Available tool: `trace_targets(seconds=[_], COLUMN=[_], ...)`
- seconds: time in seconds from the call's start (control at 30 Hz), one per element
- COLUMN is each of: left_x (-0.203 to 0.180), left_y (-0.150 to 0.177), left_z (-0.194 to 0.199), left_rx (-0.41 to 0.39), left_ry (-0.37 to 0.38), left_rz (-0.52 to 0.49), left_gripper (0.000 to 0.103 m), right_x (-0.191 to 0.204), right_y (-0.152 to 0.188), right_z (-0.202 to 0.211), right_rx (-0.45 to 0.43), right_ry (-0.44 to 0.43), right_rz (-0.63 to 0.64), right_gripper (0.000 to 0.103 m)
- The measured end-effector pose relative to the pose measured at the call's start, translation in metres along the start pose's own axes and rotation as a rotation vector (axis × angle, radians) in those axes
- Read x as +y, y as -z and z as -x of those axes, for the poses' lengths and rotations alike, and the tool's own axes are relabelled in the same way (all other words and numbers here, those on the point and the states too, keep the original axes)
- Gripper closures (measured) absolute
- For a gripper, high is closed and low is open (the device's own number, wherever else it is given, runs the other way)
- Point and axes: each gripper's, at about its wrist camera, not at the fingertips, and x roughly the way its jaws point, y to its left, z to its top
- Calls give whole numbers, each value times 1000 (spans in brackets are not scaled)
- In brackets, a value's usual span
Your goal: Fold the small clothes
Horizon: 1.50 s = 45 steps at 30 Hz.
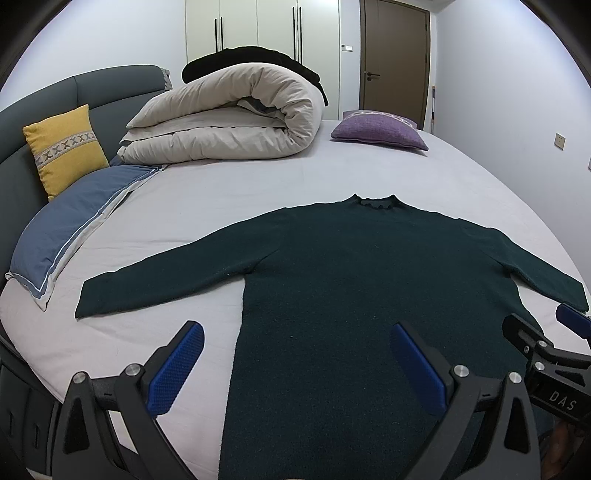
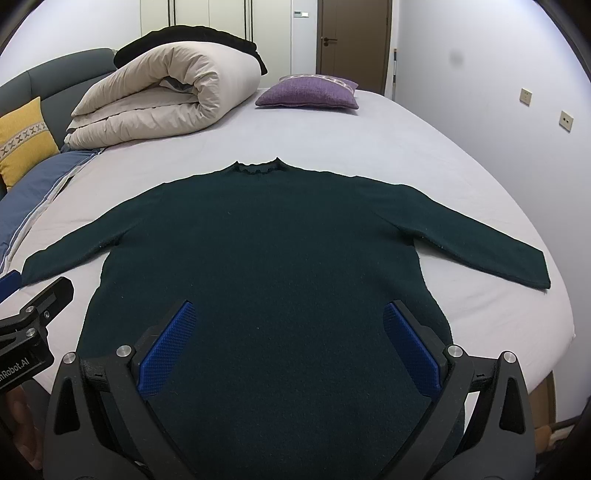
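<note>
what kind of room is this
A bedroom, most likely in a home. A dark green sweater lies spread flat on a made bed, with a rolled duvet and a purple cushion near its far side, and a tall wardrobe beside a brown door.

A rolled beige duvet [image 1: 229, 118] lies at the far side of the bed [image 1: 207, 192], with a black garment [image 1: 255, 59] draped on top. A yellow cushion [image 1: 66, 149] leans against the grey headboard [image 1: 92, 88], just above a blue pillow [image 1: 70, 221]. A purple cushion [image 2: 308, 92] rests near the far edge. Behind stand a white wardrobe [image 1: 258, 26] and a brown door [image 1: 395, 55].
</note>
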Motion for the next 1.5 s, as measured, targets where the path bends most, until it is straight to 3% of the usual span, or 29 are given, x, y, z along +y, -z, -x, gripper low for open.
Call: trace_targets(seconds=[1.5], left_x=[-2], left_y=[4], left_z=[-2], left_rx=[16], left_ry=[28], left_rz=[14], left_gripper=[0], right_x=[-7], right_y=[2], right_z=[-4], right_rx=[3], right_ry=[-6], right_rz=[-10], right_gripper=[0])
